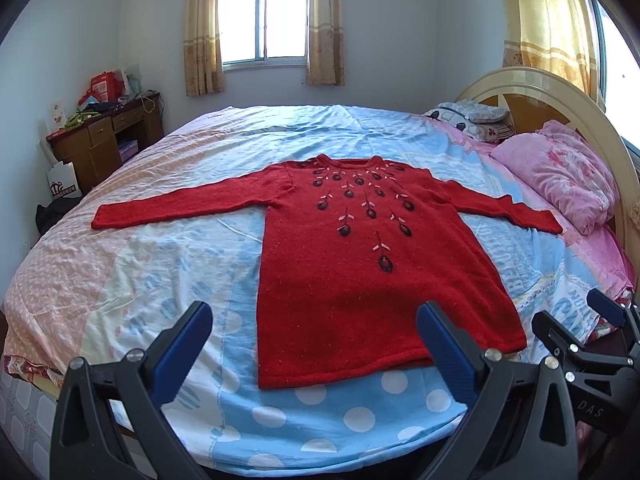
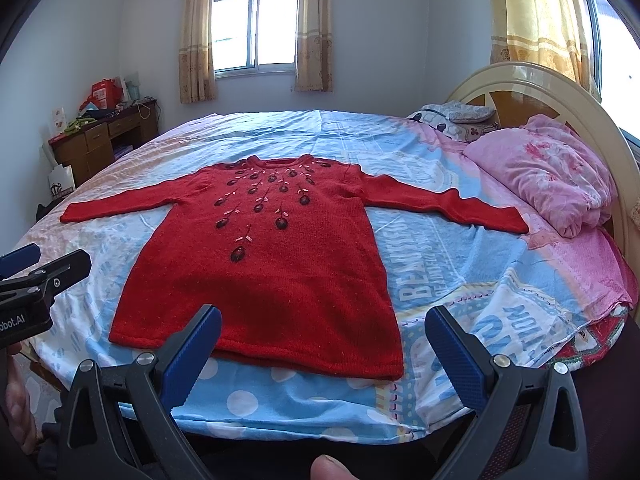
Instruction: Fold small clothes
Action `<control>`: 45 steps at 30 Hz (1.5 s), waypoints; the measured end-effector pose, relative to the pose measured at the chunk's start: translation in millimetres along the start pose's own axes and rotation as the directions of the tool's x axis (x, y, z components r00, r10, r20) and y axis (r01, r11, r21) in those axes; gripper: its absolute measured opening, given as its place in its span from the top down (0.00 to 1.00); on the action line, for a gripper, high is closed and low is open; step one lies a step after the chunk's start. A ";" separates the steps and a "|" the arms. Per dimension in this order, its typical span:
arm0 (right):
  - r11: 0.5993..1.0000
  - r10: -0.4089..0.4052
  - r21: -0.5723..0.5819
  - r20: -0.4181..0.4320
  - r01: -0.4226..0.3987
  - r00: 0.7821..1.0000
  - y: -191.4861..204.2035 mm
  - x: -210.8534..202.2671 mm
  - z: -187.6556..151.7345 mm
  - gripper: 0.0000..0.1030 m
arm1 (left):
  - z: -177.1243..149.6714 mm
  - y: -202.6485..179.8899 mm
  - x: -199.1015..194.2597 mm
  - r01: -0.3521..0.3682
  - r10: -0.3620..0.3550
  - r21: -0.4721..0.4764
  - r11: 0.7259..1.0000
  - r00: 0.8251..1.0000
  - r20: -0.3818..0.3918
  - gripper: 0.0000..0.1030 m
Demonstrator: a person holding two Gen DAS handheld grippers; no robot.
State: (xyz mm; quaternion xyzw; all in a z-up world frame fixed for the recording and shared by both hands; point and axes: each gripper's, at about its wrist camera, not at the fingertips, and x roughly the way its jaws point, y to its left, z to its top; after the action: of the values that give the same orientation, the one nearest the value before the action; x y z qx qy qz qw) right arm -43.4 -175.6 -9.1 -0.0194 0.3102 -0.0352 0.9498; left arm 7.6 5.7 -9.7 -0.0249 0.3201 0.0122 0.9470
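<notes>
Left gripper [image 1: 314,320] jaws spread wide, nothing between blue pads, held above sweater hem at near edge of bed. Right gripper [image 2: 322,322] likewise spread, empty, over hem's right corner (thumb tip visible at bottom of right wrist view). Red sweater [image 1: 360,276] lies flat, front up, both sleeves stretched sideways, neck toward window [image 1: 264,20]. Beneath it, blue-pink patterned bedsheet [image 1: 160,264]. Pink pillow [image 1: 560,176] against headboard [image 1: 532,88], touching right sleeve cuff
</notes>
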 end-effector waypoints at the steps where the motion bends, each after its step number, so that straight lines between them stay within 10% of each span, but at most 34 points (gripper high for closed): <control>1: 1.000 0.001 0.002 -0.001 -0.001 1.000 -0.4 0.3 -0.2 0.01 | 0.0 0.1 0.2 0.002 -0.002 0.003 1.000 1.000 0.002 0.00; 45: 1.000 0.007 0.004 -0.024 -0.007 1.000 -5.8 7.7 -3.5 0.01 | 4.2 5.4 2.4 -0.024 0.023 0.040 0.999 0.999 0.024 0.00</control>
State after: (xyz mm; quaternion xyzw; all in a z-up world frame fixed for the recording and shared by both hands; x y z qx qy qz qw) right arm -39.5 -182.0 -16.1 -0.0160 0.3217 -0.0328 0.9461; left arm 11.9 11.3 -8.0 -0.0017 0.3096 0.0171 0.9507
